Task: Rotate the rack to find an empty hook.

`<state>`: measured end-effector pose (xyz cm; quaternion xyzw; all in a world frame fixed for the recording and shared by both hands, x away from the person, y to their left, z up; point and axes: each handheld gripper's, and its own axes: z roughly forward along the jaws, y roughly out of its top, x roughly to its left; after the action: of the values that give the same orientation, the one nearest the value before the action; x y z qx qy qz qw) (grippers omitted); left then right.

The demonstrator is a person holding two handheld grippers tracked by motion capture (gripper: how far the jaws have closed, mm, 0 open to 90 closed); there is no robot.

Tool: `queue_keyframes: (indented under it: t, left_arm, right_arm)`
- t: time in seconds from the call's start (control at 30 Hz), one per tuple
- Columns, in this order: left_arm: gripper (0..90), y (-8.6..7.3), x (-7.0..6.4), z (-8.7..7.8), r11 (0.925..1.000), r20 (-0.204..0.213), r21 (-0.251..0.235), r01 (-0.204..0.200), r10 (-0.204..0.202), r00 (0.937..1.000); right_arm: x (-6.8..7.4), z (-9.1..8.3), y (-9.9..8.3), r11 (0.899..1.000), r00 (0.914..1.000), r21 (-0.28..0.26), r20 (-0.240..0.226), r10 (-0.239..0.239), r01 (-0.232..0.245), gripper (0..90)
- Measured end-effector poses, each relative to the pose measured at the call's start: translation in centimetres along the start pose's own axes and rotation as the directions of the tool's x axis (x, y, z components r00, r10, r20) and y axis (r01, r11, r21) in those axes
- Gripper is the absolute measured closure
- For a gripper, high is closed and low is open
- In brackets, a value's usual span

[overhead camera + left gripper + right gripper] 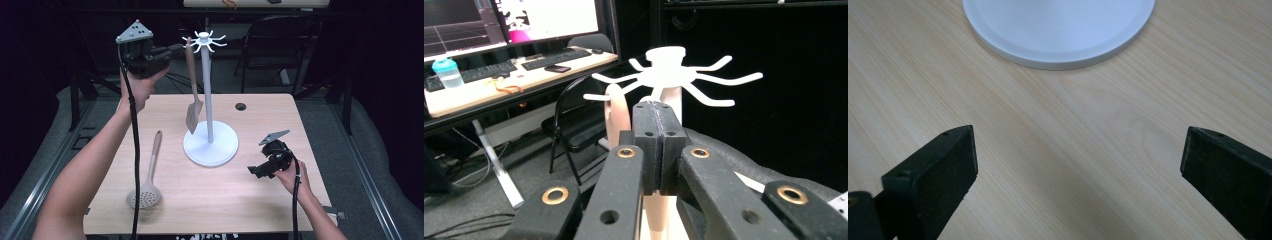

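A white utensil stand (207, 95) rises from a round base (210, 146) at the table's middle, with a crown of hooks (204, 41) on top. A wooden spatula (193, 100) hangs from a left hook, blade down. My left gripper (176, 48) is held high, shut, its tips just left of the spatula's handle top. In the left gripper view the pads (646, 130) meet with nothing between them, and the handle (616, 117) runs behind them below the hooks (669, 75). My right gripper (253, 171) hovers open over bare table, right of the base (1058, 25).
A slotted wooden spoon (148, 187) lies on the table's front left, handle pointing away. A cable hole (241, 106) sits near the back edge. A folding chair (280, 45) stands behind the table; a desk with monitors and keyboards (499, 70) lies farther off.
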<state>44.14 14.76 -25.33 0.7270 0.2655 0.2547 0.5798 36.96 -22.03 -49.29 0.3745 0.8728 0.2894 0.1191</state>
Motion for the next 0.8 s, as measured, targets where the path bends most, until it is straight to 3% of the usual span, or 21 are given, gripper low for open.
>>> queue_keyframes:
  t: [0.23, 0.53, 0.63, 0.8]
  left_arm:
    - [89.9, -0.1, 0.0, -0.1, 1.0000, 0.016, -0.006, 0.007, -0.006, 0.9999]
    - [49.6, -1.2, -0.8, -1.3, 0.9998, 0.014, 0.017, 0.008, -0.008, 0.9999]
    - [40.7, -1.9, -1.0, -1.8, 0.9997, 0.002, 0.021, 0.010, -0.010, 0.9999]
    - [25.5, -3.9, -1.1, -2.5, 0.9969, -0.030, 0.075, 0.024, -0.022, 0.9993]
  right_arm:
    - [0.0, 0.0, 0.0, 1.000, 1.0000, 0.005, -0.004, 0.002, -0.002, 1.5]
    - [0.0, -0.1, 0.0, 1.000, 1.0000, 0.003, -0.004, 0.003, -0.003, 1.5]
    - [0.1, -0.1, 0.0, 1.000, 0.9999, -0.002, -0.010, 0.002, -0.002, 1.5]
    - [0.1, -0.1, 0.0, 1.000, 0.9999, -0.003, -0.012, 0.004, -0.004, 1.5]
